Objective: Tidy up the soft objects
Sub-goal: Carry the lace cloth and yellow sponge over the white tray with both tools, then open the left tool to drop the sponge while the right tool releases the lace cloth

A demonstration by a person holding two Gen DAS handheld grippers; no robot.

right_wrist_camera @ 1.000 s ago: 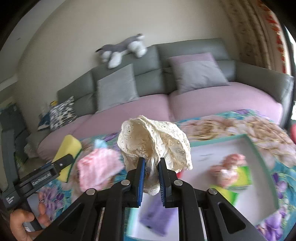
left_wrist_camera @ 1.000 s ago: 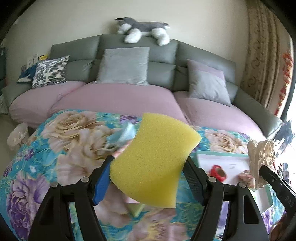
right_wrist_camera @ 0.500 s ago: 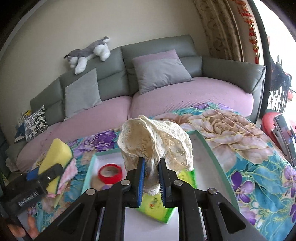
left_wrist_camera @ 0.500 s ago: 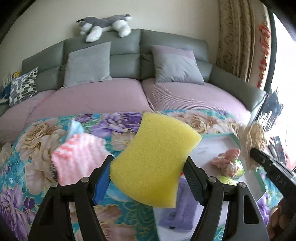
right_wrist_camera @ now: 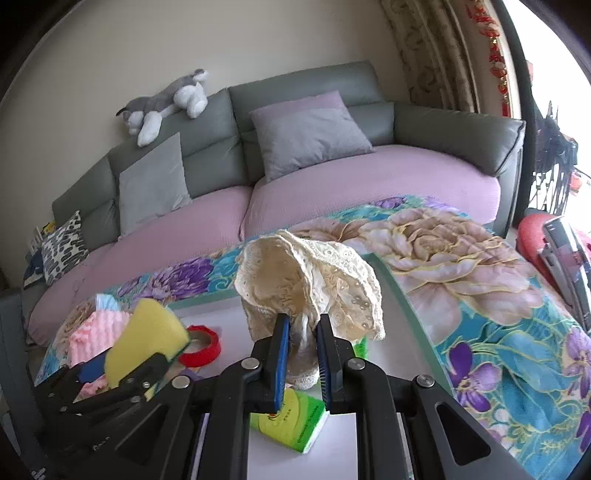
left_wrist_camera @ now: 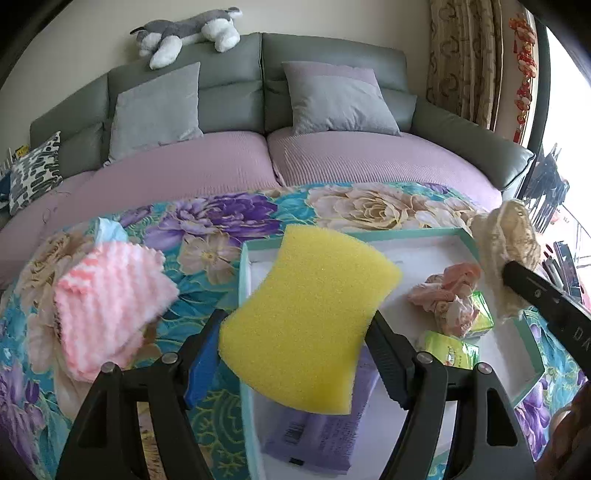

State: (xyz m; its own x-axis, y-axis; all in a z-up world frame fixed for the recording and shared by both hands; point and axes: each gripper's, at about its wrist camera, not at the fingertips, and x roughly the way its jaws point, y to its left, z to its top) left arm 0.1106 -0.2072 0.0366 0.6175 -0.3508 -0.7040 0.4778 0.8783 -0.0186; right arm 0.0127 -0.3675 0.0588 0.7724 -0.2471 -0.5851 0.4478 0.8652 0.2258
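Observation:
My left gripper (left_wrist_camera: 295,321) is shut on a yellow sponge (left_wrist_camera: 306,317), which hangs over the left part of a white tray with a teal rim (left_wrist_camera: 369,233). My right gripper (right_wrist_camera: 302,321) is shut on a cream lace cloth (right_wrist_camera: 310,273), held above the tray's right side. The left wrist view shows that lace cloth (left_wrist_camera: 506,243) at the right edge. The right wrist view shows the sponge (right_wrist_camera: 147,339) at the lower left. A pink knitted cloth (left_wrist_camera: 107,302) lies on the flowered blanket left of the tray.
Inside the tray lie a crumpled pink cloth (left_wrist_camera: 447,295), green tissue packs (left_wrist_camera: 447,349), a purple pack (left_wrist_camera: 325,435) and a red tape roll (right_wrist_camera: 201,345). Behind the blanket stands a grey sofa (left_wrist_camera: 229,99) with cushions and a plush dog (left_wrist_camera: 184,29).
Both grippers have swung right and a little down. The sponge has gone from above the blanket to above the tray; the lace cloth now hangs over the tray's right side. Both grips are unchanged.

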